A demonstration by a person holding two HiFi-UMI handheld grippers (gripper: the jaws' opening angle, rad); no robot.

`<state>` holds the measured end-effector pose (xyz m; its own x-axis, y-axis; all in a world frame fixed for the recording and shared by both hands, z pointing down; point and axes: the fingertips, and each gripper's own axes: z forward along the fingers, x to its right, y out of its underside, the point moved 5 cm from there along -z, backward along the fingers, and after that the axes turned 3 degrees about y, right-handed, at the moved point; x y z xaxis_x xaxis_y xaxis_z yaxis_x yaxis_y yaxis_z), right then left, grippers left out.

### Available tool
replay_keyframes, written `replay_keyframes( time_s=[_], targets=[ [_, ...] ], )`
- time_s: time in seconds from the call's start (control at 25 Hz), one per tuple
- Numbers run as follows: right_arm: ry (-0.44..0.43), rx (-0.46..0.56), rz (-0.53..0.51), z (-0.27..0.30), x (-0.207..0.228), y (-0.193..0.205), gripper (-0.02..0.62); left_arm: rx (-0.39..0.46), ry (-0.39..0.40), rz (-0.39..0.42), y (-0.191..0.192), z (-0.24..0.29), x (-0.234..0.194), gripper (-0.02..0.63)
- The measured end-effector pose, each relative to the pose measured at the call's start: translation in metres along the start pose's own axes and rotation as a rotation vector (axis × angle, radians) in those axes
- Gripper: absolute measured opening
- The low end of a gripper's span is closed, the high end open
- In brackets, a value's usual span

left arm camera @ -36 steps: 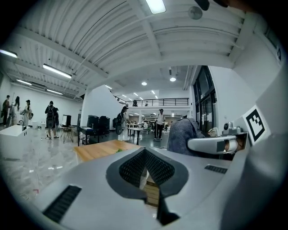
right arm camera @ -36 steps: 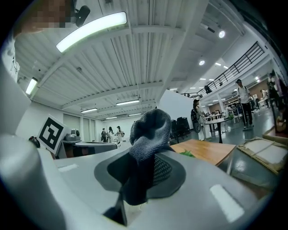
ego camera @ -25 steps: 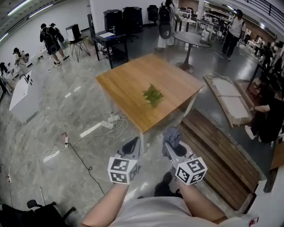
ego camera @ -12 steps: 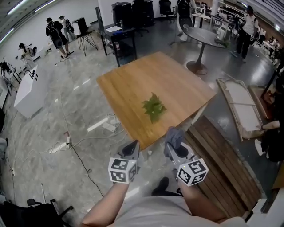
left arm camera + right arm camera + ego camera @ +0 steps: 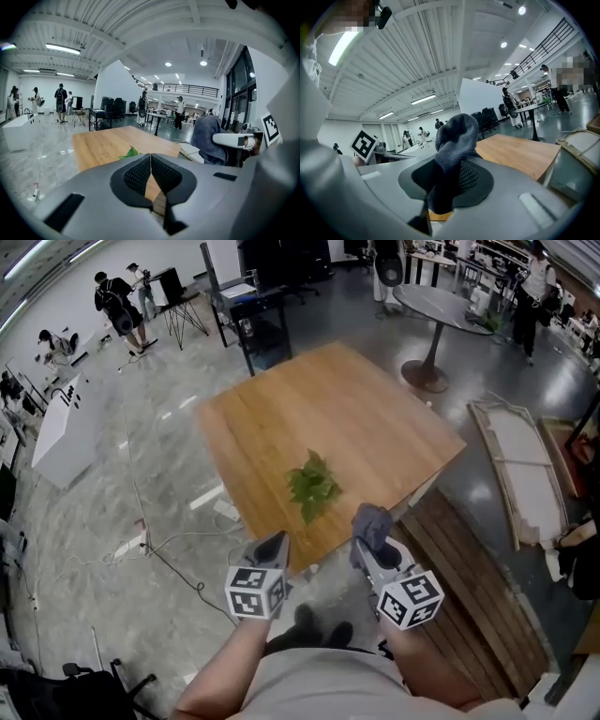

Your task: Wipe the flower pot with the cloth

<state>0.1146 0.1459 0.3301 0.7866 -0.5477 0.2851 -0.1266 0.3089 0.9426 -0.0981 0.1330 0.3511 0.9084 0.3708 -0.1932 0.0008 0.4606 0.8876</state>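
Table [image 5: 281, 418] sits nearer than a second ago, so this looks like the approach step. Flower pot [image 5: 314, 486], only leaves showing, stands near the table's near edge. Right gripper [image 5: 367, 542] clamps the cloth [image 5: 372, 519]. Left gripper [image 5: 275, 544] is closed and empty. Next: reach in and bring the cloth to the pot.

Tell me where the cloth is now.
In the head view the grey cloth is clamped in the right tool, at the wooden table's near edge, right of the plant.

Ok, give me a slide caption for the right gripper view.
Right gripper shut on a grey cloth, with the wooden table just ahead.
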Motion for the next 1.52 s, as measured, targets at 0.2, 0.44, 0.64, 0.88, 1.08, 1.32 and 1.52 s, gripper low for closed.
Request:
replay_keyframes(
  time_s=[0.2,0.44,0.64,0.88,1.08,1.32,1.52],
  targets=[
    [0.017,-0.018,0.005,0.031,0.025,-0.002,0.067,-0.011,0.018,-0.013,-0.007,0.043,-0.021,0.008],
    [0.054,-0.066,0.015,0.088,0.057,-0.012,0.067,-0.064,0.050,-0.042,-0.013,0.107,-0.064,0.008],
    [0.101,-0.109,0.032,0.146,0.085,-0.012,0.067,-0.131,0.085,-0.062,-0.014,0.162,-0.113,0.008],
    [0.161,-0.153,0.051,0.183,0.109,-0.001,0.067,-0.253,0.114,-0.120,0.009,0.203,-0.171,0.011],
    [0.173,-0.204,0.065,0.205,0.127,0.010,0.067,-0.359,0.162,-0.179,0.032,0.233,-0.180,0.084],
    [0.146,-0.251,0.071,0.234,0.158,0.028,0.067,-0.429,0.165,-0.237,0.062,0.271,-0.179,0.089],
    [0.109,-0.301,0.098,0.262,0.187,0.053,0.067,-0.465,0.149,-0.332,0.080,0.298,-0.185,0.089]
  ],
)
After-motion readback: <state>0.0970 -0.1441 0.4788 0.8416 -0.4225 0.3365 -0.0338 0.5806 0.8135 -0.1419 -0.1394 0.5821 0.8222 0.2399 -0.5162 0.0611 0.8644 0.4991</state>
